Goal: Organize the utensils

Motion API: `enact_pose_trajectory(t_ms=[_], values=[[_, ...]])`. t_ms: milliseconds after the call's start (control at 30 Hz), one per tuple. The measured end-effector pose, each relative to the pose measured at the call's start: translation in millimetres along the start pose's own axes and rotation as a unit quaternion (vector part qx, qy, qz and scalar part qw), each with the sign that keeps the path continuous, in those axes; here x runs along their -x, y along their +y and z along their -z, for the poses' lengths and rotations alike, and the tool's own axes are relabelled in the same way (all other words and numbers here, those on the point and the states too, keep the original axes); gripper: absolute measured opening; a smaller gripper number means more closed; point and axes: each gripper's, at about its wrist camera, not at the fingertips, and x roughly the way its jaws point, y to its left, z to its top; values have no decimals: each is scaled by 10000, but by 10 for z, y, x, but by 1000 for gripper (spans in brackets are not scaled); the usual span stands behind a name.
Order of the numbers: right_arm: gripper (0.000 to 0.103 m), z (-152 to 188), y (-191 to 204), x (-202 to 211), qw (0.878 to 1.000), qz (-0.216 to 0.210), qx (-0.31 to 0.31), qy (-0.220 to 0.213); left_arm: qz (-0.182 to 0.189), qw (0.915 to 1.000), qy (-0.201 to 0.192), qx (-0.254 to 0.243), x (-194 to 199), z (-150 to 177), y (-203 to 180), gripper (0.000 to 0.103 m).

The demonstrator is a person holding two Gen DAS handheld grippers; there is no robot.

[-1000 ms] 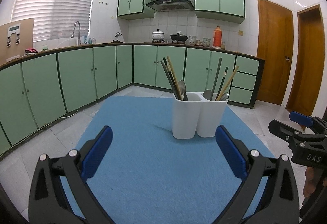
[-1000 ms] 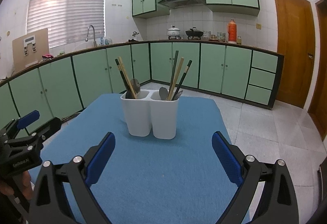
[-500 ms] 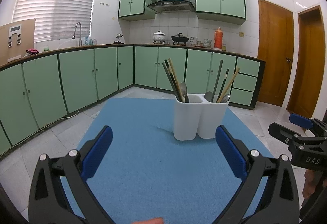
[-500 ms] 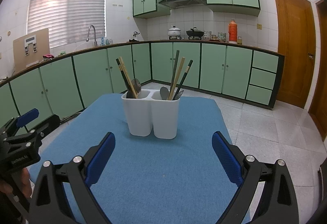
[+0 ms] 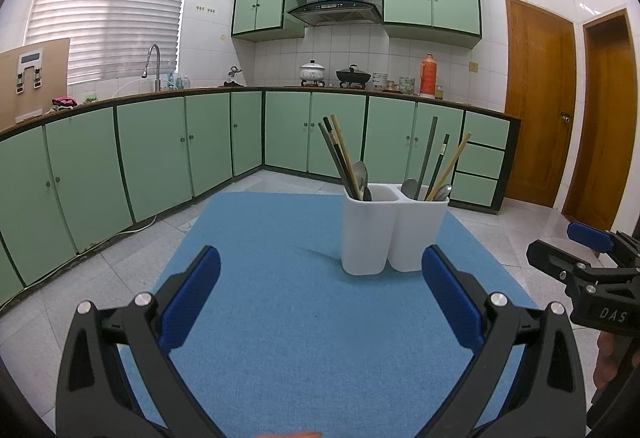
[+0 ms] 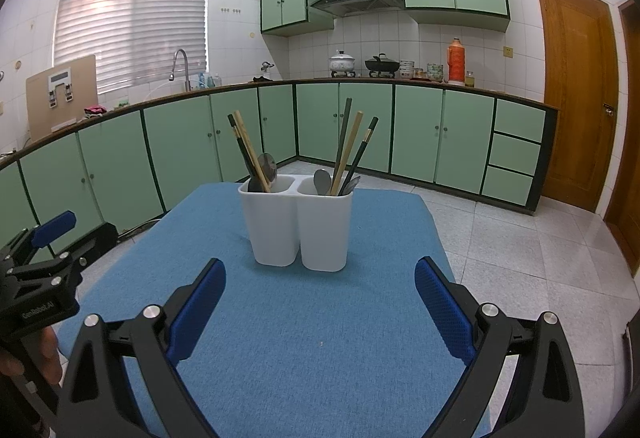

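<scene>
Right wrist view: twin-compartment white holder (image 6: 298, 226) at 12 o'clock on the blue mat (image 6: 304, 338), chopsticks and spoons mixed in both cups. My right gripper (image 6: 316, 302) and left gripper (image 5: 320, 286) hang released, empty, facing it.

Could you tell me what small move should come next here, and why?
Probably hold both back: the left gripper and right gripper are open and empty, and chopsticks and spoons stand mixed in both halves of the holder. That fits a finished tidy-up or a sorting to come.
</scene>
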Motion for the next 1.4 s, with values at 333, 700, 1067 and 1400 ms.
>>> enact_pose_trajectory(t_ms=[333, 700, 1067, 1400], values=[[93, 1, 3, 1, 10000, 0, 4, -2, -10, 10000, -3, -6, -1, -1, 0, 98], [93, 13, -1, 1, 10000, -20, 13, -7, -21, 10000, -12, -42, 6, 9, -47, 98], [93, 36, 11, -2, 10000, -43, 20, -2, -20, 10000, -10, -54, 1, -1, -53, 98], [93, 36, 15, -2, 10000, -43, 16, -5, -27, 10000, -22, -58, 4, -1, -54, 98]])
